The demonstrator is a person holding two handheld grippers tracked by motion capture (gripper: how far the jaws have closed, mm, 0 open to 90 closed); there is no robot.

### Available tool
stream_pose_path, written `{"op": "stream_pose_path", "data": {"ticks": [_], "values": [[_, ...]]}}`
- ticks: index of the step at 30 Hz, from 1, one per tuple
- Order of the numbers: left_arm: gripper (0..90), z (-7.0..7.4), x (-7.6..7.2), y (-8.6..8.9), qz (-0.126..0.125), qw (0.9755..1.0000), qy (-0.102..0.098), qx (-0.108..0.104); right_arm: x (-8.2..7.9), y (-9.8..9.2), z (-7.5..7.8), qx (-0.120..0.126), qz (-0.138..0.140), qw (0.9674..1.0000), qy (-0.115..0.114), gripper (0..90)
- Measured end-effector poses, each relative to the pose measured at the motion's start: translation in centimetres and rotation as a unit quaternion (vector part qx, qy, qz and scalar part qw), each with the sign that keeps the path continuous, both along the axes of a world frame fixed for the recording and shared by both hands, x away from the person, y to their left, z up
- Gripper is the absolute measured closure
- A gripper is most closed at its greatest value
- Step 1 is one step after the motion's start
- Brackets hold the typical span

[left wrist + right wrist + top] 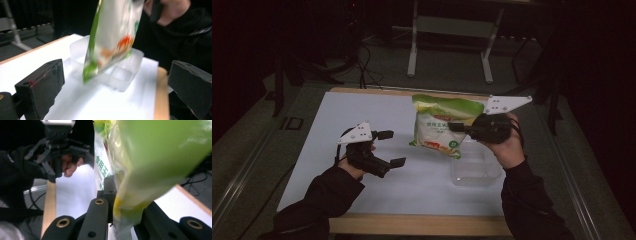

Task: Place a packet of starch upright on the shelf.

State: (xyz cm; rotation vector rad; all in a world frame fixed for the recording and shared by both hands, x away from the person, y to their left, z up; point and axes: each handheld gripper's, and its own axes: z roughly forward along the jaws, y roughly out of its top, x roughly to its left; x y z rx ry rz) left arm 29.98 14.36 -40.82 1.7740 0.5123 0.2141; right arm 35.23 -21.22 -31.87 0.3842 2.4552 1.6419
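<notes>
My right gripper [458,127] is clamped on the bag [439,126], which hangs at its nine o'clock above the tub [476,170]; my left gripper [390,148] gapes empty.

Right hand-held gripper [455,127] has the green-and-white bag [441,125] pinched by its edge, hanging just above what looks like a clear plastic tub [475,169], hard to tell in this light. Left hand-held gripper [391,148] sits wide open over the white counter [357,110], well apart from the bag.

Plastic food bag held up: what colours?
Green and white plastic bag with an orange-red band, clearest in the high view.
</notes>
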Motion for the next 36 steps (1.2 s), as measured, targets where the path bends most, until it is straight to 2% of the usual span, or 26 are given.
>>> {"op": "stream_pose_path", "data": {"ticks": [4, 9, 15, 18, 20, 26, 28, 29, 33, 34, 36], "values": [[1.5, -1.3, -0.3, 0.5, 0.009, 0.9999, -0.001, 0.009, 1.0, -1.1, 0.8, 0.007, -0.021, 0.9997, -0.011, 84.8], [1.5, -3.1, -0.6, 1.3, 0.022, 0.9993, 0.026, 0.014, 2.2, -2.4, 1.4, 0.009, -0.052, 0.9984, -0.018, 84.8], [0.6, -4.7, -1.4, 2.6, 0.047, 0.9979, 0.036, 0.026, 3.9, -4.3, 1.7, 0.001, -0.08, 0.9967, -0.017, 84.7], [0.6, -5.4, -1.8, 3.0, 0.053, 0.9971, 0.036, 0.04, 4.7, -5.4, 1.6, -0.004, -0.093, 0.9956, -0.016, 84.7], [0.6, -5.9, -2.0, 3.4, 0.055, 0.9967, 0.038, 0.045, 5.2, -6.1, 1.4, -0.004, -0.101, 0.9948, -0.013, 84.7], [0.6, -7.1, -2.1, 4.3, 0.055, 0.997, 0.042, 0.032, 6.7, -7.6, 0.2, -0.009, -0.121, 0.9926, 0.0, 84.7], [0.6, -7.3, -2.1, 4.3, 0.055, 0.9969, 0.043, 0.035, 6.9, -7.7, 0.0, -0.011, -0.123, 0.9923, 0.003, 84.7], [0.6, -7.4, -2.1, 4.3, 0.054, 0.9968, 0.042, 0.043, 7.6, -8.2, -0.6, -0.015, -0.129, 0.9914, 0.012, 84.7], [0.6, -7.5, -2.1, 4.3, 0.057, 0.9968, 0.04, 0.038, 8.2, -8.5, -1.3, -0.019, -0.137, 0.9902, 0.019, 84.7], [0.6, -7.5, -2.0, 4.6, 0.064, 0.9968, 0.039, 0.028, 8.6, -8.7, -1.8, -0.025, -0.141, 0.9894, 0.022, 84.7], [0.6, -7.5, -2.0, 4.7, 0.066, 0.9967, 0.04, 0.025, 9.1, -8.8, -2.4, -0.03, -0.144, 0.9887, 0.03, 84.7]]}}
